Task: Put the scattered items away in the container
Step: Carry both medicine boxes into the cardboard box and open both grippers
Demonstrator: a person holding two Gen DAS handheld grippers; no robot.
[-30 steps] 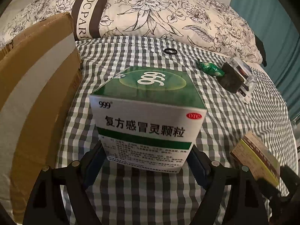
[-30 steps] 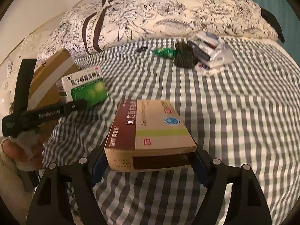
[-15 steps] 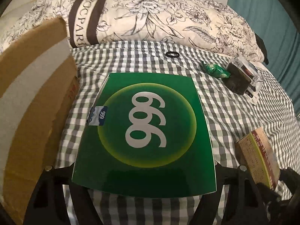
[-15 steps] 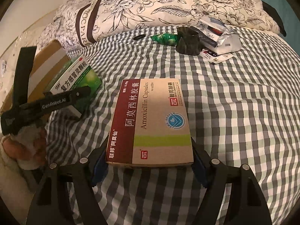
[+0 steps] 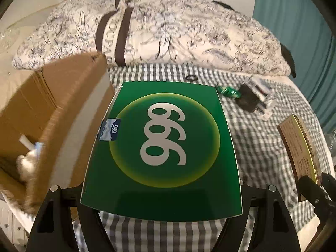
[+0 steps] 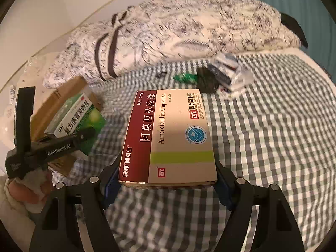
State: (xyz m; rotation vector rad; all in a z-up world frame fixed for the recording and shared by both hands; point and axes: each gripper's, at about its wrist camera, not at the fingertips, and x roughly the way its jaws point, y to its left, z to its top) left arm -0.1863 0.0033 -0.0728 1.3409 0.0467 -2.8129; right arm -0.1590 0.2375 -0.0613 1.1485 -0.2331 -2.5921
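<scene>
Transport step. My left gripper (image 5: 161,197) clamped on green glossy 999 medicine carton (image 5: 161,147); my right gripper (image 6: 168,185) clamped on maroon-beige amoxicillin carton (image 6: 170,138). Both cartons clear of checked bedsheet (image 6: 273,147). Next: carry left, over open brown cardboard box (image 5: 48,113), release inside.

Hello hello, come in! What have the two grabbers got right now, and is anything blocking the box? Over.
Left gripper jaws clamp green 999 box. Right gripper clamps Amoxicillin box. Cardboard box left, path unobstructed.

Black right gripper (image 6: 168,185), blue pads (image 6: 111,183), silver screws, "GenRobot.AI" lettering.
</scene>
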